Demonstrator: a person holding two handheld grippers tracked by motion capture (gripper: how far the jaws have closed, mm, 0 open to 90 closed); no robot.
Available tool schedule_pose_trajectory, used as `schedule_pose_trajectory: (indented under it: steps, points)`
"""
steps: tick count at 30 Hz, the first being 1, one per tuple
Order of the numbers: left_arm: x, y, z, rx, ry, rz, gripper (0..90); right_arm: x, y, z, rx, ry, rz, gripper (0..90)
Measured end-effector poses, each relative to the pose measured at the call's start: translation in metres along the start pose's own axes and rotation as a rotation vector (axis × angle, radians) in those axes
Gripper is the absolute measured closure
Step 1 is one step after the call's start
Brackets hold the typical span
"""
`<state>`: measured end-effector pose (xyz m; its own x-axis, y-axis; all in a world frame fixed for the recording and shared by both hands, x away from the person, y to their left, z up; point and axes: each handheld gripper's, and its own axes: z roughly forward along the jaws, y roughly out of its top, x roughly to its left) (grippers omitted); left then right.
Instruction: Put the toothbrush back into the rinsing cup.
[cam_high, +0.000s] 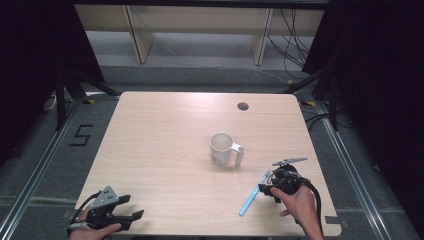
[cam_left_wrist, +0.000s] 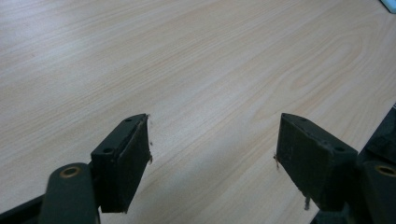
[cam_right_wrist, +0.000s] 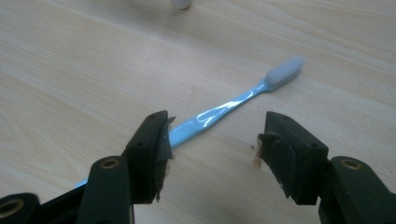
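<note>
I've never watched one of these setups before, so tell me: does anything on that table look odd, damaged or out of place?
Nothing is spilled or broken. The blue toothbrush lies flat on the bare table, apart from the upright white mug. The one worn spot: the pads of the right hand-held gripper look frayed and stained brown at their edges.

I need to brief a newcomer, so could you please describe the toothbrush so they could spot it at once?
Start at the light wooden table and find the white mug near its middle. Nearer the person's right gripper lies the toothbrush, flat on the wood. It is the sole slim light-blue thing, with a pale head.
</note>
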<state>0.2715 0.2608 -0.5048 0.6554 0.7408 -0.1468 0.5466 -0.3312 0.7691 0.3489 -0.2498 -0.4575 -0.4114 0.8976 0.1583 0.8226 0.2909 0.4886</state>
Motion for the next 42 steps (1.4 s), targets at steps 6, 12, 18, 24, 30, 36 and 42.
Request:
schedule_pose_trajectory:
  steps: [6, 12, 18, 24, 30, 36, 42]
  points:
    - [0.000, 0.000, -0.001, 0.001, 0.003, 0.004, 25.2, 0.001, 0.004, 0.006, 0.033, -0.015, -0.012, 43.2]
    - [-0.001, 0.000, 0.001, -0.014, 0.000, -0.012, 25.2, 0.005, 0.007, 0.009, 0.056, -0.011, 0.054, 42.6]
    - [0.000, 0.001, 0.000, -0.010, -0.004, -0.011, 25.2, 0.007, 0.013, 0.012, 0.085, -0.028, 0.015, 41.5]
    - [-0.001, 0.000, 0.001, -0.017, -0.006, -0.018, 25.2, 0.013, 0.017, 0.018, 0.113, -0.032, 0.019, 40.2]
    - [0.000, 0.000, 0.001, -0.020, -0.011, -0.020, 25.2, 0.016, 0.018, 0.022, 0.141, -0.044, 0.036, 40.3]
    - [0.000, 0.001, 0.000, -0.012, -0.012, -0.015, 25.2, 0.018, 0.018, 0.026, 0.163, -0.050, 0.013, 39.9]
    - [0.000, 0.001, 0.001, -0.022, -0.019, -0.010, 25.2, 0.020, 0.020, 0.029, 0.175, -0.052, 0.007, 39.7]
